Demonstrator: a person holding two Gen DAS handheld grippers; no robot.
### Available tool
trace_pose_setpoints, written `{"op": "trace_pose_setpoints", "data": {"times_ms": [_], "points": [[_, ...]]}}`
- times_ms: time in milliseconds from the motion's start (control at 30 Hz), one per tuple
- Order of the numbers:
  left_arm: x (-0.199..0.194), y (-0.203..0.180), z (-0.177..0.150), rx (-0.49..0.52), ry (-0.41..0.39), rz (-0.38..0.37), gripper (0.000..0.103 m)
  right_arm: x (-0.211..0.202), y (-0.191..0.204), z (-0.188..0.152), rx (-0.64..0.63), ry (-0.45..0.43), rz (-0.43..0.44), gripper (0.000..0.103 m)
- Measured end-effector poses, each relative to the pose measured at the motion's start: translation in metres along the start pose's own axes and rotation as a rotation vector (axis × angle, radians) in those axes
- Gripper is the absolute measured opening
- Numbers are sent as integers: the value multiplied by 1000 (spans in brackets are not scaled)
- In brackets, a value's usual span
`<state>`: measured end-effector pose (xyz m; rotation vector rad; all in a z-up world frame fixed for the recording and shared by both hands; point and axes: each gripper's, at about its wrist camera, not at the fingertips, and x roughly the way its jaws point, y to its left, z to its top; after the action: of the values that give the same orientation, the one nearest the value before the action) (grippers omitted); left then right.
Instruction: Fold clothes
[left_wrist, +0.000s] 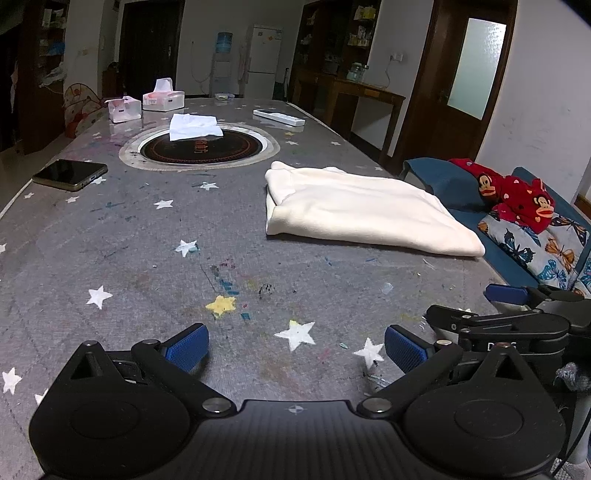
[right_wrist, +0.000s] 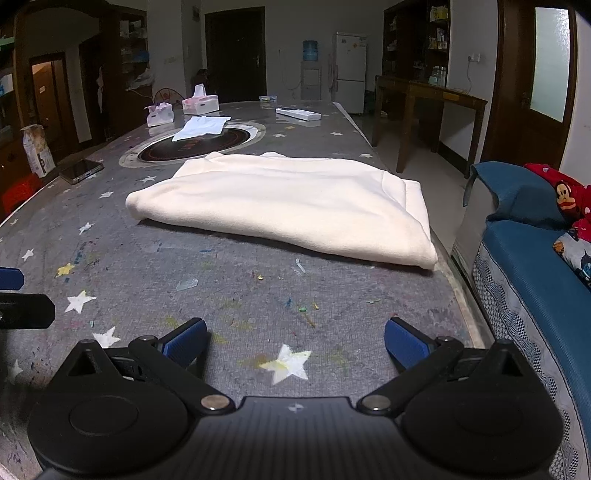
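the cream garment (right_wrist: 284, 206) lies folded flat on the grey star-printed counter (right_wrist: 229, 295), toward the right edge of that counter and ahead of both tools. in the right wrist view the garment sits directly ahead, spanning most of the width of the view, with its long axis running from the near right corner to the far left; its rounded fold faces left and its layered open edges face right, close to the counter edge. in the left wrist view the same garment (left_wrist: 362, 210) lies ahead and to the right, well apart from the left gripper (left_wrist: 295, 349). the right gripper (right_wrist: 295, 343) is therefore judged the nearer of the two, and the near long edge of the garment is the part that faces it. both grippers are spread wide with nothing between the blue pads; each hovers just above bare counter, not touching the cloth. the right gripper body is visible at the right margin of the left wrist view, beside the left one. judged from its compact layered form, the garment is already largely folded; any further fold would bring one short end over the other along the long axis. a phone (left_wrist: 70, 174) and a white cloth (left_wrist: 194, 126) lie farther off, left of the garment.
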<state>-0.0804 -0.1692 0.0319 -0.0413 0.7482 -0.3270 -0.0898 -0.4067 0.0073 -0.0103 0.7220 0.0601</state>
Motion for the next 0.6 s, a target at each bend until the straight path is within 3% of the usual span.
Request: {"op": "trace_pose_setpoints", "data": {"times_ms": [600], "points": [[11,-9,11,39,3,4,103,10,-8,17,3,15,-30,103]]}}
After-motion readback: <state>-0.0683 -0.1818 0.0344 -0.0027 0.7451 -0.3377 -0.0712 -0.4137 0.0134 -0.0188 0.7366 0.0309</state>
